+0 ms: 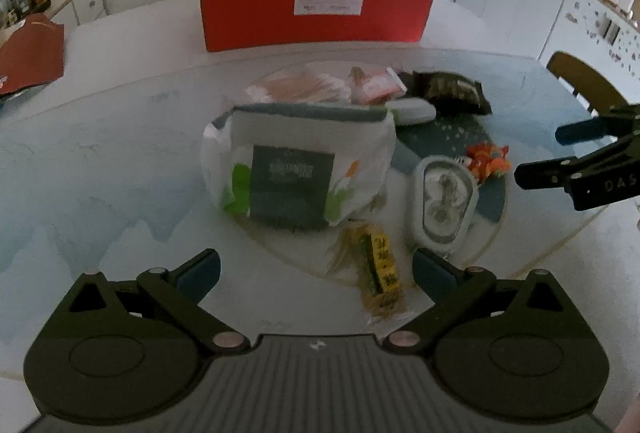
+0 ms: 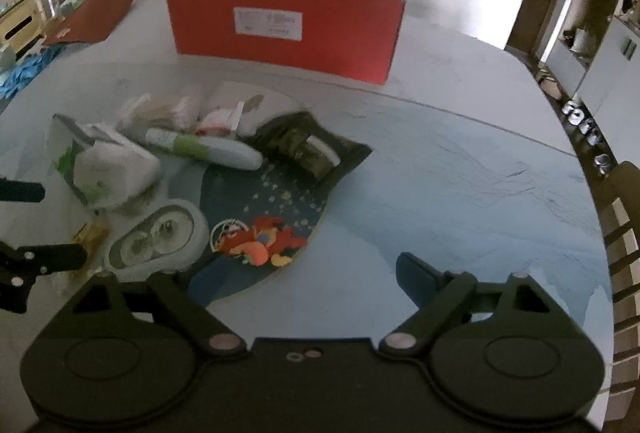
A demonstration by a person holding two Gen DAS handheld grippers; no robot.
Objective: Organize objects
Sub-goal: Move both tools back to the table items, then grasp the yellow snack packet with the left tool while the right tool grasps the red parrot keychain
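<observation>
- Red box (image 1: 316, 11) stands open-topped at far side of counter (image 1: 120, 153), w/ white label facing cams.
- Clutter mid-counter: white pouch (image 1: 300, 169), yellow snack pack (image 1: 380, 265), oval lidded container (image 1: 444, 197), red-orange toy (image 2: 260, 241), dark packet (image 2: 308, 145).
- Left claw (image 1: 316, 269): wide, nothing between jaws.
- Right claw (image 2: 304, 273): wide, empty too.

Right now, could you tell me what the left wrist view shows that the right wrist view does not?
Only the left wrist view shows the printed front of the white pack and the whole yellow snack bar. Only the right wrist view shows the green-and-white tube at full length and the blue gloves. Both show the red box, the oval container and the orange toy.
</observation>
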